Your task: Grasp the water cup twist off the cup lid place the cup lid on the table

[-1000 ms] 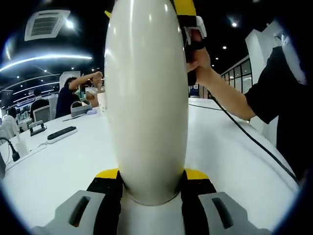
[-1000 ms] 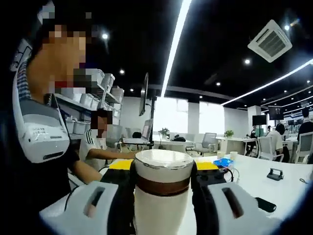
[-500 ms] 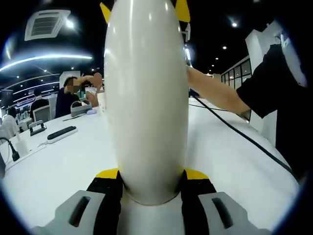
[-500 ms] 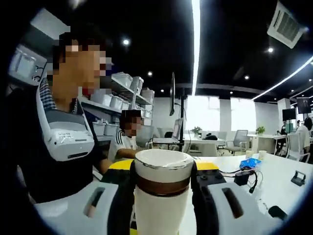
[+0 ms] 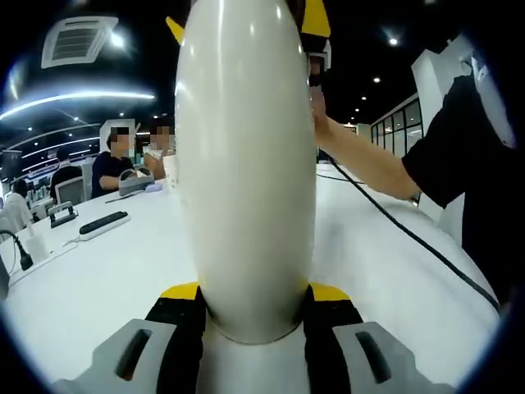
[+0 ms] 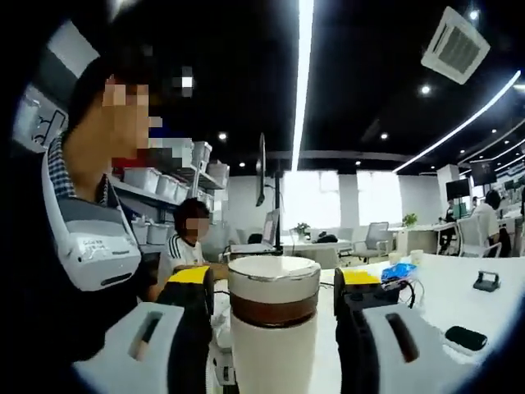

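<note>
Left gripper (image 5: 246, 308) clamped on water cup (image 5: 246, 164) body, centre frame. Right gripper (image 6: 275, 300) jaws apart, flanking cup lid (image 6: 274, 279) (gaps both sides). Twist step in hand; next: reclamp lid, turn again.

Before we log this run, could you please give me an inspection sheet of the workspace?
Surface: white table.
Job's things: white cup upright; lid with a brown band sits on it.
Clutter: power strip; small black device.
Grippers: left claw shut on the cup; right claw open, jaws either side of the lid with gaps.
Cables: black cable runs across the table.
Surroundings: open office, seated people, shelves with boxes, ceiling strip lights.
</note>
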`<action>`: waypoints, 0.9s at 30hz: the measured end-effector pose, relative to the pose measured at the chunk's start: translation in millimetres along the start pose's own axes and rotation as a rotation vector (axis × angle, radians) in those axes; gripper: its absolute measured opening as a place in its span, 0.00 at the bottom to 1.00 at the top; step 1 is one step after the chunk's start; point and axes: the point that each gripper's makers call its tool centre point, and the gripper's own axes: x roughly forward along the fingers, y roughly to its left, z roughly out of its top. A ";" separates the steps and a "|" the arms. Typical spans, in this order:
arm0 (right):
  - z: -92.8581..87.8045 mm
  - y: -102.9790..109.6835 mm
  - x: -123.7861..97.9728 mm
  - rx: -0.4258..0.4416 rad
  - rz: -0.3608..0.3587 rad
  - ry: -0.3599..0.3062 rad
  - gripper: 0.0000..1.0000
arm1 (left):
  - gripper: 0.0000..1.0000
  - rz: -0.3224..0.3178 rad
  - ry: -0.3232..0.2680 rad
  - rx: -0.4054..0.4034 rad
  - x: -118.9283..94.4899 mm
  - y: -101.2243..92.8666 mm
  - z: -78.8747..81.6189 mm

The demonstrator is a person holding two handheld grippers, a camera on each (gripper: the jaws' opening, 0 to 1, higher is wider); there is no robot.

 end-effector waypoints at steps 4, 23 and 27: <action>12.3 -1.5 -1.0 -0.006 -0.142 -0.055 0.60 | 0.48 0.001 0.000 0.000 0.0 0.3 0.0; -8.1 -7.3 11.6 -0.124 -0.187 0.113 0.49 | 0.48 0.003 0.001 -0.001 -0.4 1.7 0.5; -8.7 -4.0 13.1 -0.095 -0.057 0.110 0.49 | 0.48 0.003 0.001 -0.002 -0.5 2.5 0.2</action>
